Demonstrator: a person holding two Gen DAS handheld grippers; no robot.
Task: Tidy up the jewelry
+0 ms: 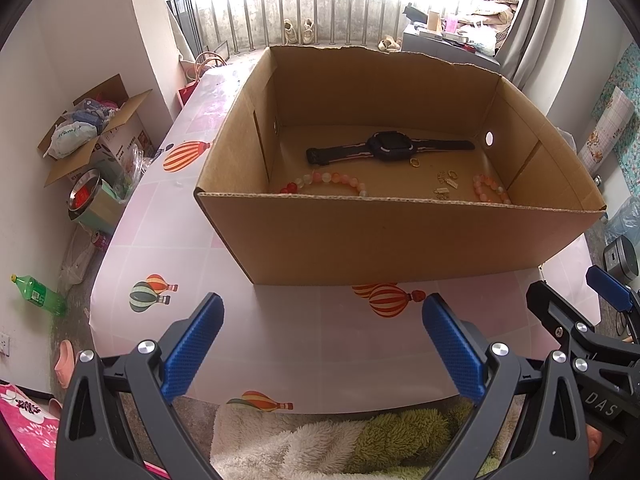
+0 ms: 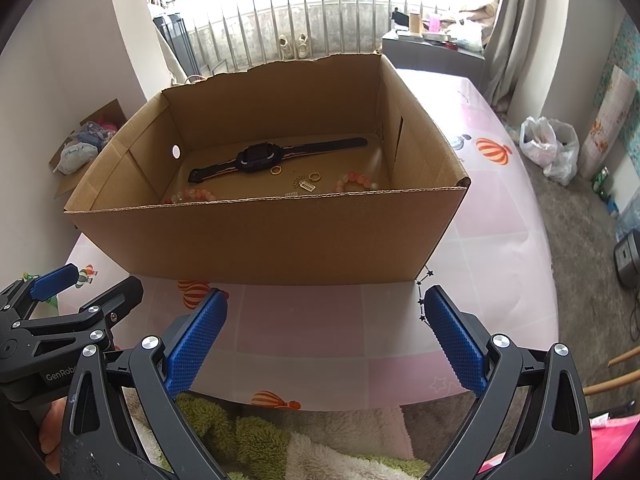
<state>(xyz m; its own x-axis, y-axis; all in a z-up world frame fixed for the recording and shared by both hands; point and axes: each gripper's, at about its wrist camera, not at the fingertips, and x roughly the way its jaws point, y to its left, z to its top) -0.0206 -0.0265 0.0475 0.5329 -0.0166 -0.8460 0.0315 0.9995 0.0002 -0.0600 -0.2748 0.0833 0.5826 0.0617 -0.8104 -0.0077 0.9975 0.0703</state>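
Cardboard walls of the open box [image 1: 360, 240] stand in front of you on the table [image 1: 304, 344], and all the jewelry that shows lies on its floor. The black watch [image 1: 390, 147] is stretched along the far side. One pink bead bracelet [image 1: 328, 183] lies near the front wall at the left, the other bead bracelet [image 1: 490, 190] at the right. Between them are the gold rings [image 2: 276, 170] and some small metal charms [image 1: 446, 184], close together but apart from each other.

Your left gripper [image 1: 322, 312] and your right gripper [image 2: 326, 308] both hover low above the table, before the box, with the blue pads spread wide and nothing between them. I judge that the sorting is not yet begun, or you are between two picks. For the next move you must lift one gripper over the front wall and come down from above. The rings and charms are tiny and flat, so they may slip.
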